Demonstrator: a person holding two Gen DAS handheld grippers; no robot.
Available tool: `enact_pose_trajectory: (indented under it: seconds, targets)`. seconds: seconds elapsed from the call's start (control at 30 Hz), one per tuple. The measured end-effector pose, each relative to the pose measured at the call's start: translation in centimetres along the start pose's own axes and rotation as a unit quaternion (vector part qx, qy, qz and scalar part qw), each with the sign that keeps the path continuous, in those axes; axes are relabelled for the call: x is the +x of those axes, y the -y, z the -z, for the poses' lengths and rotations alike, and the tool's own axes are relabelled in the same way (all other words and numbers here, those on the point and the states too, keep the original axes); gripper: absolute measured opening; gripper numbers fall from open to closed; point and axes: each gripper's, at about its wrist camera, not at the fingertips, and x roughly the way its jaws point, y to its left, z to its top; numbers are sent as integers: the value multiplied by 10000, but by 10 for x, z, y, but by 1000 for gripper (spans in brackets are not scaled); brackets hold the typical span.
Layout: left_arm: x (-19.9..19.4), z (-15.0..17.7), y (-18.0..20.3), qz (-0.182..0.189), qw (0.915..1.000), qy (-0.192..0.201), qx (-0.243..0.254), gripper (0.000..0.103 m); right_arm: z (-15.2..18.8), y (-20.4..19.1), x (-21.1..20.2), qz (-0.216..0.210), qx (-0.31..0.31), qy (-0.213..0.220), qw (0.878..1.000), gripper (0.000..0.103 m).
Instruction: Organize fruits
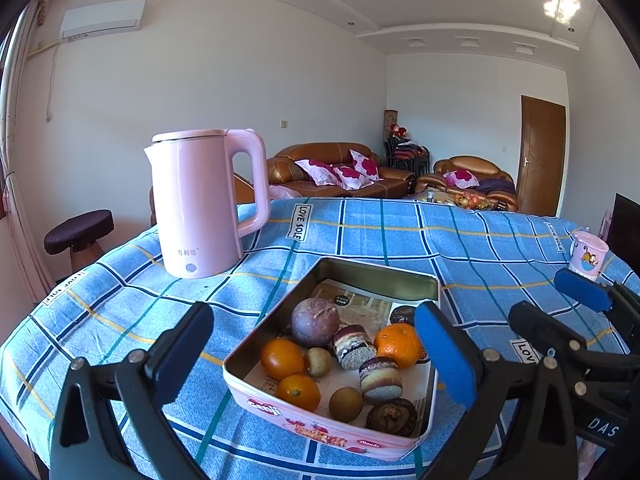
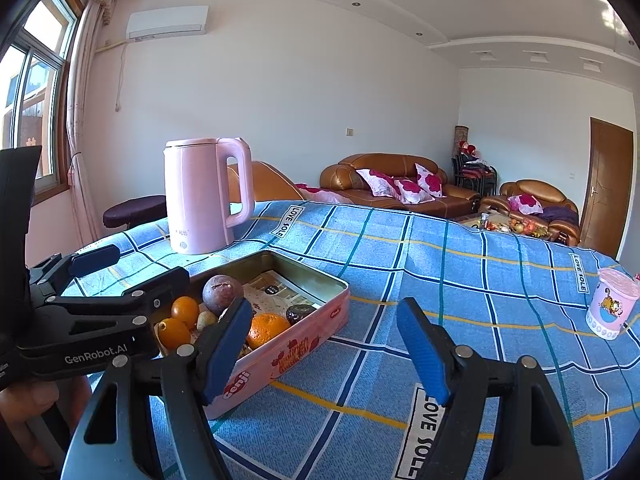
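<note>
- Pink-sided metal tin sits open on my blue checked tablecloth, lined with printed paper; all the fruit I can see on the table is inside it.
- Near the middle of the tin I count a purple passion fruit, and toward the left wall two small oranges and.
- A larger orange lies by the right wall, partly behind my left claw's blue pad.
- Two brownish kiwis and lie among them, one between the small oranges and the cakes, one near the front wall.
- Two layered round cakes and lie in the centre, and a dark wrinkled pastry fills the front right corner. Another dark round piece lies behind the big orange; I cannot tell what it is.
- My left gripper stands spread wide, its fingers straddling the tin, pressing on nothing.
- My right gripper is parted too, over bare cloth just right of the tin, empty.
- Behind the tin stands a pink kettle, lid closed.
- A pink lidded cup with a cartoon print stands far right, well apart from the tin.
</note>
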Motion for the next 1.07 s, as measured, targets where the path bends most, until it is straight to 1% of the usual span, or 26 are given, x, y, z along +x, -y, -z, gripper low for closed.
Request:
enact_pose_trajectory:
  seconds: [0.13,0.3,0.5,0.77,0.9,1.0,1.07]
  targets:
    - [-1,-1,-1,92,10000,7,-8,103,0,4,-2,38,30,57,10000,76]
    - [-2,-1,1,64,10000,26,-13,103,-2,8,-6,81,89,146,9998,76]
    - [-4,-2,3,107,9999,46,-29,103,0,12,-5,117,110,126,9998,76]
    - [0,-2,2,-34,10000,-18,-53,103,1,12,-6,120,93,117,9998,76]
    - [-1,1,6,-97,9999,31,71,103,3,12,-5,122,96,92,9998,77]
    - [-3,2,7,-84,9999,55,110,103,4,14,-4,133,78,62,9999,77]
    - [-3,1,8,5,9999,19,129,103,5,17,-5,173,41,38,9998,77]
